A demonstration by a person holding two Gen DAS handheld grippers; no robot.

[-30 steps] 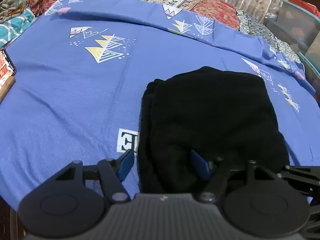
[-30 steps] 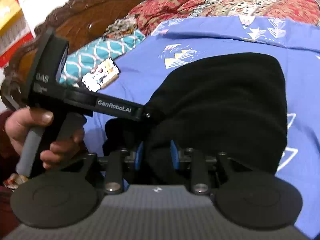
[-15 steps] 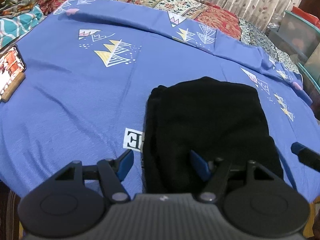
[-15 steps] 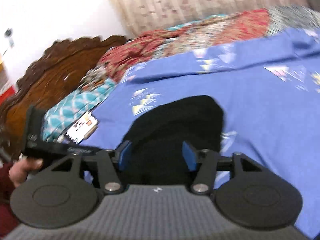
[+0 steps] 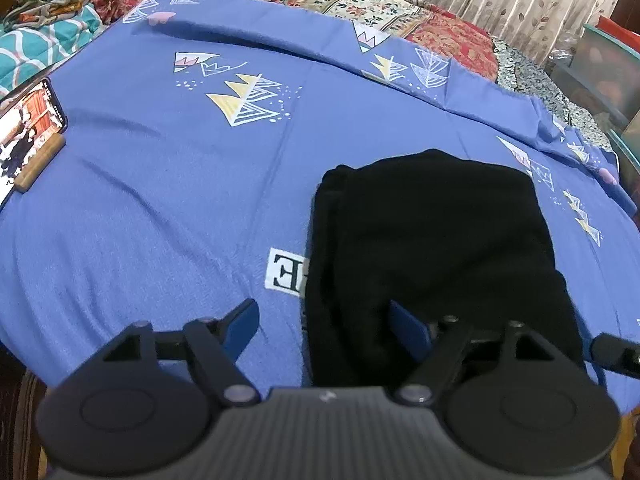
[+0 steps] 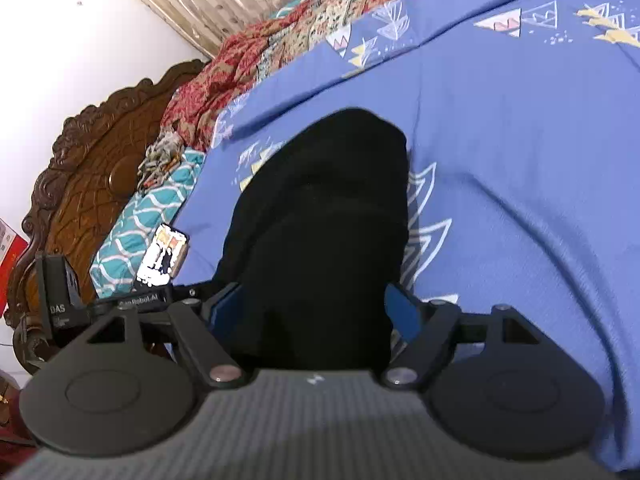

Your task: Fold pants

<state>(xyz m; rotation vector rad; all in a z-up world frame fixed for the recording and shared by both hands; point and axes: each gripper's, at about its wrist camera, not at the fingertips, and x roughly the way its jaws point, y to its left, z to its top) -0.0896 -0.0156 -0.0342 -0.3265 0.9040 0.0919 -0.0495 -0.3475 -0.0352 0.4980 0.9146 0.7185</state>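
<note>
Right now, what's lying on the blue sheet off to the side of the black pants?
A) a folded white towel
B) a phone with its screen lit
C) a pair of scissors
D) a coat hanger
B: a phone with a lit screen lies on the blue sheet, well apart from the folded black pants; it also shows in the right wrist view.
</note>
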